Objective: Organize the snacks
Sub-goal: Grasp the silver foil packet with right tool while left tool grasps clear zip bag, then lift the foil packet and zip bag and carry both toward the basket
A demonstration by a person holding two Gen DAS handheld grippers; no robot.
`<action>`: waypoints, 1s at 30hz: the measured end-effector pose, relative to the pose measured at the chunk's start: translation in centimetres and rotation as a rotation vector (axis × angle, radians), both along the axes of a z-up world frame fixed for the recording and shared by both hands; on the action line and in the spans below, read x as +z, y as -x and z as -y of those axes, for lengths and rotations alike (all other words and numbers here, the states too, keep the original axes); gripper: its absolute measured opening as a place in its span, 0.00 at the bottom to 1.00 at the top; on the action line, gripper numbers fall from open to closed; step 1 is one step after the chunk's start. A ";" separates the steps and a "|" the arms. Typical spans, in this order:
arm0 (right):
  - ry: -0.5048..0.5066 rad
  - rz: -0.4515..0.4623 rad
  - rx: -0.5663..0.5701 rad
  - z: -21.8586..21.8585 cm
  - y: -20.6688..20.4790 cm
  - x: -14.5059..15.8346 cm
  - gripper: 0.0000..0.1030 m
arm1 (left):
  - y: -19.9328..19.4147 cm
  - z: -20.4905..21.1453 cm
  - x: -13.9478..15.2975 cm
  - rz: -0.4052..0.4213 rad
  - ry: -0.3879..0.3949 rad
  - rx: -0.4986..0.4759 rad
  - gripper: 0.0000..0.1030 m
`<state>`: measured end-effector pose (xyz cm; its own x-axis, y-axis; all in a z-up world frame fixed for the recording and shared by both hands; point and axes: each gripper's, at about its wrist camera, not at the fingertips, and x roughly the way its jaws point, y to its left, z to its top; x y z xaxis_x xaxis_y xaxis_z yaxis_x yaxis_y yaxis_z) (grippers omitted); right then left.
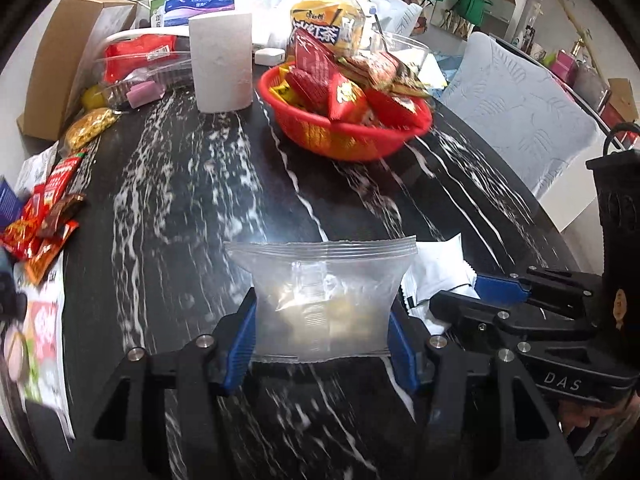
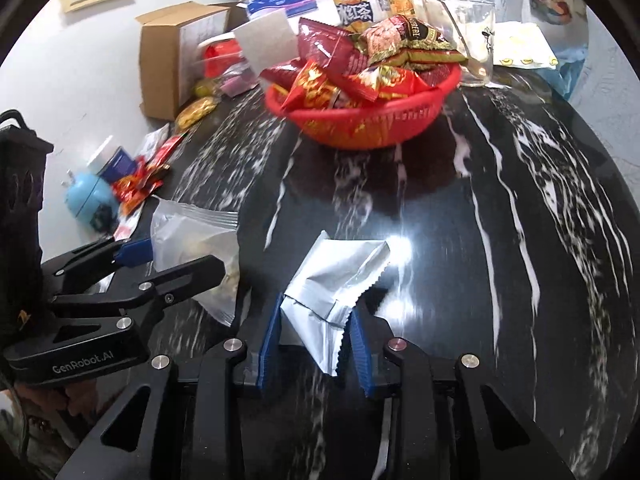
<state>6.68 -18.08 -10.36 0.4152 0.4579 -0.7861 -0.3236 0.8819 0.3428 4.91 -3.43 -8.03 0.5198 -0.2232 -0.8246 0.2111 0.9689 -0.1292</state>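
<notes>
My left gripper [image 1: 322, 340] is shut on a clear plastic snack packet [image 1: 324, 300] and holds it above the black marble table [image 1: 192, 208]. My right gripper [image 2: 316, 344] is shut on a silver foil packet [image 2: 332, 284], also above the table. Each gripper shows in the other's view: the right gripper [image 1: 480, 304] with the foil packet [image 1: 436, 276] at the right, the left gripper [image 2: 160, 260] with the clear packet [image 2: 196, 240] at the left. A red basket [image 1: 352, 136] heaped with red snack packets [image 1: 344, 92] stands ahead; it also shows in the right wrist view [image 2: 368, 120].
A toilet roll [image 1: 222, 60], a cardboard box [image 1: 64, 60], a clear tray [image 1: 136, 76] and a tea bottle [image 1: 324, 28] stand behind the basket. Loose red packets [image 1: 44, 216] lie at the left table edge. A glass [image 2: 468, 40] stands right of the basket. A chair [image 1: 520, 120] is at right.
</notes>
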 end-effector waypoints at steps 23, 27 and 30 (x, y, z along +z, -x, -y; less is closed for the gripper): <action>0.086 0.003 0.073 1.0 3.6 -0.3 0.64 | 2.0 2.1 -2.3 -0.089 -0.060 -0.030 0.62; 0.168 0.033 0.070 0.2 3.5 -0.4 0.65 | 1.9 2.4 -2.6 -0.066 -0.114 -0.034 0.64; 0.239 0.045 0.055 -0.3 3.4 -0.6 0.68 | 1.8 2.2 -2.6 -0.059 -0.123 -0.024 0.64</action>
